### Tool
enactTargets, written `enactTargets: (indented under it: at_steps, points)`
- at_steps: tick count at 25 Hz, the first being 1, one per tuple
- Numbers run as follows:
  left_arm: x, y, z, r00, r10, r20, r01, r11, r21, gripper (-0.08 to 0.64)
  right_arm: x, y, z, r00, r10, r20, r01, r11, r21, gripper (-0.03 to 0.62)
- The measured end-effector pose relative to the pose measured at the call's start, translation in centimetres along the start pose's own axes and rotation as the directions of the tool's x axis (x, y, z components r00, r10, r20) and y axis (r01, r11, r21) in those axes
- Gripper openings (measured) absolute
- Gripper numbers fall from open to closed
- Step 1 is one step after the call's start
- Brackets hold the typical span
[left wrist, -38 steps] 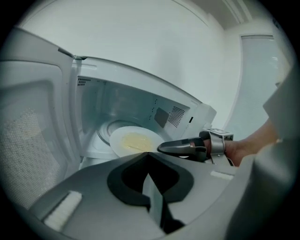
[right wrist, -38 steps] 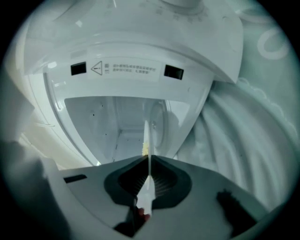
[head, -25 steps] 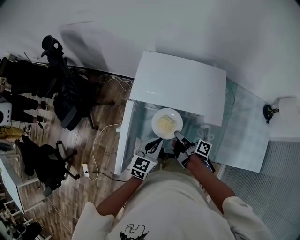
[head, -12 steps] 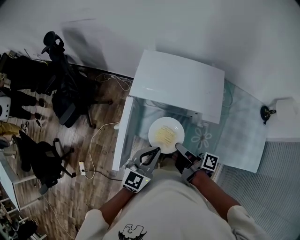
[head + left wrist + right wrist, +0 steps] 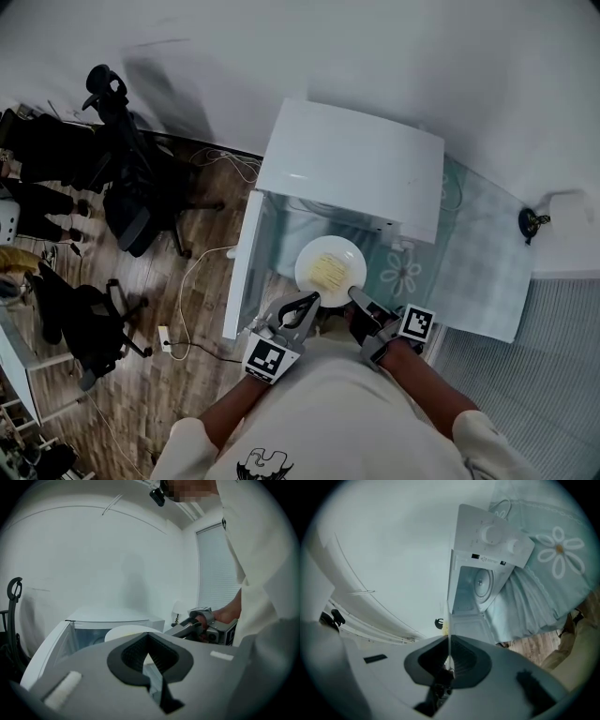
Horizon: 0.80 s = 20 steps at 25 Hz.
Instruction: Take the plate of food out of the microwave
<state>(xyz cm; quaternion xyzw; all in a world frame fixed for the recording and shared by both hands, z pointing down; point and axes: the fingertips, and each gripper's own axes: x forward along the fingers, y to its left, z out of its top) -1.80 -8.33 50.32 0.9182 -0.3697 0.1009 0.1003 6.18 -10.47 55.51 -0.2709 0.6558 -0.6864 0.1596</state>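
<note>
A white plate (image 5: pixel 307 257) with yellow food (image 5: pixel 328 272) hangs just outside the open white microwave (image 5: pixel 356 159), in front of its cavity (image 5: pixel 480 585). My right gripper (image 5: pixel 357 298) is shut on the plate's near-right rim; in the right gripper view the plate (image 5: pixel 449 620) runs edge-on between the pads. My left gripper (image 5: pixel 309 302) sits at the plate's near-left rim, its tips together, its jaws level with the plate. In the left gripper view the plate (image 5: pixel 126 632) lies just beyond the left gripper (image 5: pixel 147 634). I cannot tell whether they touch.
The microwave door (image 5: pixel 240 277) stands open to the left. A pale green cloth with a flower print (image 5: pixel 405 277) covers the table. Office chairs (image 5: pixel 131 202) and cables (image 5: pixel 192 281) occupy the wooden floor at left. A small dark object (image 5: pixel 531 223) sits far right.
The plate has come out of the microwave's mouth toward me, held by the right gripper. Both grippers drew back with it; little moved in the last half second.
</note>
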Motion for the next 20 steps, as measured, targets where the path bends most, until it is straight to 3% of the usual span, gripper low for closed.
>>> enactTargets:
  at_steps: [20]
  points:
    - [0.45, 0.02, -0.38, 1.000, -0.008, -0.018, 0.008, 1.000, -0.014, 0.003, -0.02, -0.78, 0.69, 1.000, -0.030, -0.001, 0.030, 1.000, -0.009, 0.026]
